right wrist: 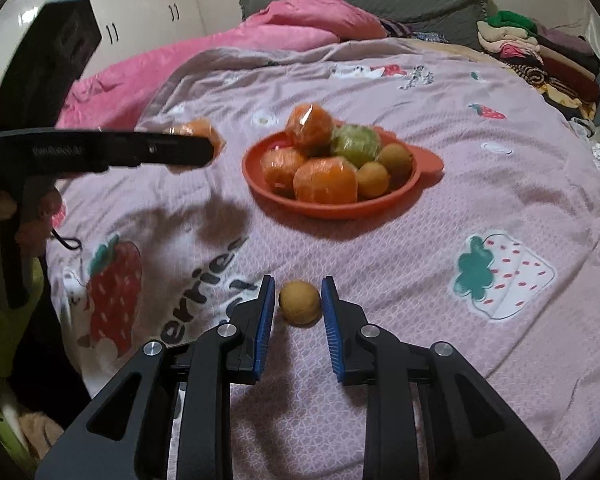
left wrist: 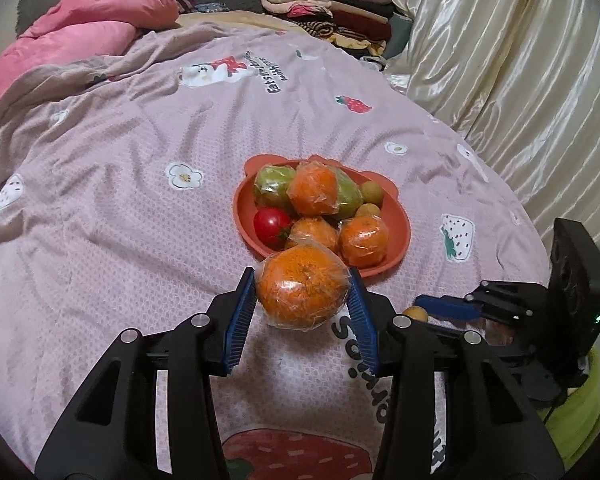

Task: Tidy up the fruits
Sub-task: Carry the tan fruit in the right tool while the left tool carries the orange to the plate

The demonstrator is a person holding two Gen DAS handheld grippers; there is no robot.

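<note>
**Wrapped orange held up at the left, small brown fruit clamped at the right**

At the far left of the bed lies a pink quilt [left wrist: 80, 28], bunched against a grey headboard. The pinkish bedspread [left wrist: 120, 208], printed with strawberries and flowers, covers the rest of the bed.

The left hand-held gripper [left wrist: 302, 290] is clenched on a plastic-wrapped orange [left wrist: 303, 286]; both blue pads [left wrist: 242, 312] press against its sides, and the right wrist view shows it held above the bedspread, left of the plate.

Behind the held orange sits the orange-red plate [left wrist: 396, 220] on the bedspread. It carries three more wrapped oranges, wrapped green fruits [left wrist: 274, 184], a red tomato [left wrist: 271, 222] at its left side and two small brown fruits [left wrist: 370, 194] at its right.

Further right, the right hand-held gripper [right wrist: 299, 300] points down at the bedspread near the plate's front, its jaws drawn in on a small round brown fruit [right wrist: 300, 302]. The right pad touches the fruit; at the left pad a thin gap may remain, and whether the fruit is lifted off the cloth I cannot tell.

At the far right hangs a cream satin curtain [left wrist: 500, 60], with a stack of folded clothes [left wrist: 340, 12] beside it.
</note>
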